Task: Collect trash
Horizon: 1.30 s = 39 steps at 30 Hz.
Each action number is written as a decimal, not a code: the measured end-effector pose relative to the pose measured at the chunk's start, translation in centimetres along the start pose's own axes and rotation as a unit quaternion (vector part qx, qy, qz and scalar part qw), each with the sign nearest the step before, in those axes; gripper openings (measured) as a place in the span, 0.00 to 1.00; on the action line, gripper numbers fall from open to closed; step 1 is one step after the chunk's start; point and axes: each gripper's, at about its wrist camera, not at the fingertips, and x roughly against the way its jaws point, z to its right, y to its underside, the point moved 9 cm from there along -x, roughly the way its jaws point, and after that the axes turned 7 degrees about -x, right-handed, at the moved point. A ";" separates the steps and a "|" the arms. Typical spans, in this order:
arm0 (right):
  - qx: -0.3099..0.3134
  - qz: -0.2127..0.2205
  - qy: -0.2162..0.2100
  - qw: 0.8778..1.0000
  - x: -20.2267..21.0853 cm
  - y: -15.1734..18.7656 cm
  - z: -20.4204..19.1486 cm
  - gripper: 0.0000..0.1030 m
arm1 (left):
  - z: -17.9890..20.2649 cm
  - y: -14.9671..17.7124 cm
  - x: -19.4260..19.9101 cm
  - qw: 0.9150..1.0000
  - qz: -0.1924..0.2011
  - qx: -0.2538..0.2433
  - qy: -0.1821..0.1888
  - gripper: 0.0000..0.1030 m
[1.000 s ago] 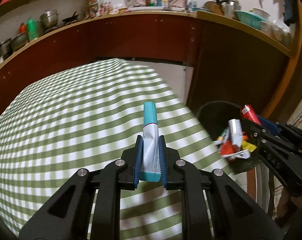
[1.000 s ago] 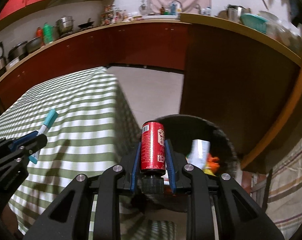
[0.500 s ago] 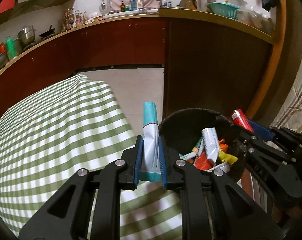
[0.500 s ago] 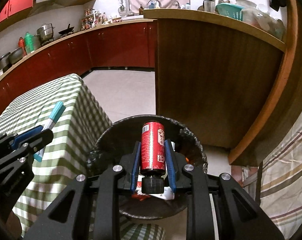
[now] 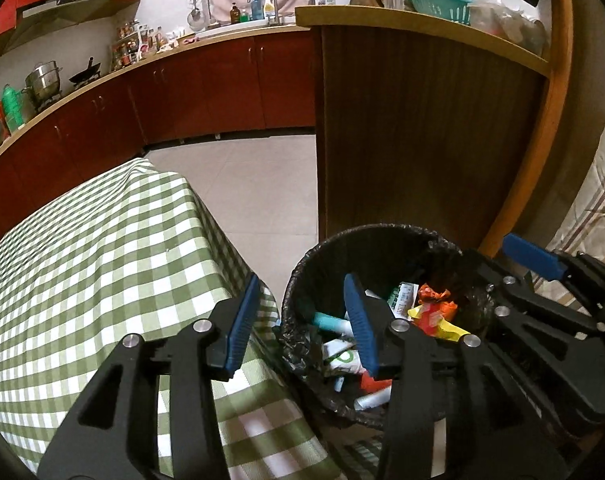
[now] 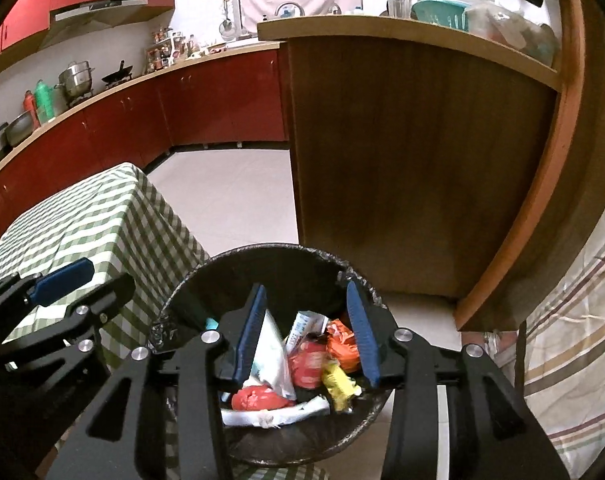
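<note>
Hand-held grippers (image 5: pixel 302 320) (image 6: pixel 306 326) wide, empty, over bin (image 6: pixel 278 258)

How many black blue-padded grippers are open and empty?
2. Left gripper at the black lined bin's table-side rim; right gripper directly above its trash. Neither is hidden.

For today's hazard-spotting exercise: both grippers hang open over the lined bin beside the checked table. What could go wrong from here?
1. The left gripper and right gripper sit close together, so they may collide when pulling away.
2. A finger could snag the black liner and drag the bin.
3. The left gripper could catch the tablecloth.
</note>
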 end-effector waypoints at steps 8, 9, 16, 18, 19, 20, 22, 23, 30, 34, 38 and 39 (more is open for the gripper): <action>-0.008 0.011 0.005 1.000 1.6 0.1 0.1 0.47 | -0.9 0.7 1.4 1.000 0.005 0.017 -0.008 0.57; -0.008 0.013 0.006 1.000 2.0 0.2 0.0 0.48 | -1.1 0.9 1.8 1.000 0.004 0.019 -0.010 0.59; -0.005 0.027 0.009 1.000 4.7 0.7 -0.6 0.54 | -2.5 2.5 4.9 0.999 0.018 0.032 -0.025 0.70; -0.006 0.032 0.010 0.999 5.7 0.8 -0.8 0.54 | -2.9 3.0 5.8 0.999 0.019 0.035 -0.025 0.71; -0.006 0.034 0.010 0.999 6.1 0.9 -0.9 0.54 | -3.1 3.2 6.2 0.999 0.020 0.037 -0.026 0.73; -0.005 0.036 0.010 0.999 6.4 1.0 -1.0 0.55 | -3.3 3.4 6.7 0.999 0.021 0.038 -0.028 0.73; -0.002 0.040 0.010 0.999 7.2 1.3 -1.4 0.55 | -3.8 3.8 7.7 0.998 0.026 0.042 -0.032 0.76; 0.000 0.042 0.009 0.999 7.6 1.4 -1.5 0.56 | -4.0 4.0 8.3 0.998 0.029 0.046 -0.033 0.76; 0.023 0.059 0.001 0.998 10.3 2.2 -3.3 0.61 | -5.6 5.4 11.8 0.996 0.045 0.056 -0.048 0.82; 0.029 0.063 -0.002 0.998 11.5 2.8 -3.9 0.63 | -6.3 6.0 13.5 0.995 0.056 0.065 -0.052 0.84; 0.032 0.066 -0.004 0.997 12.5 3.3 -4.3 0.63 | -6.6 6.3 14.8 0.994 0.063 0.067 -0.053 0.85; 0.033 0.067 -0.004 0.997 12.8 3.4 -4.3 0.63 | -6.5 6.4 15.1 0.994 0.065 0.067 -0.054 0.86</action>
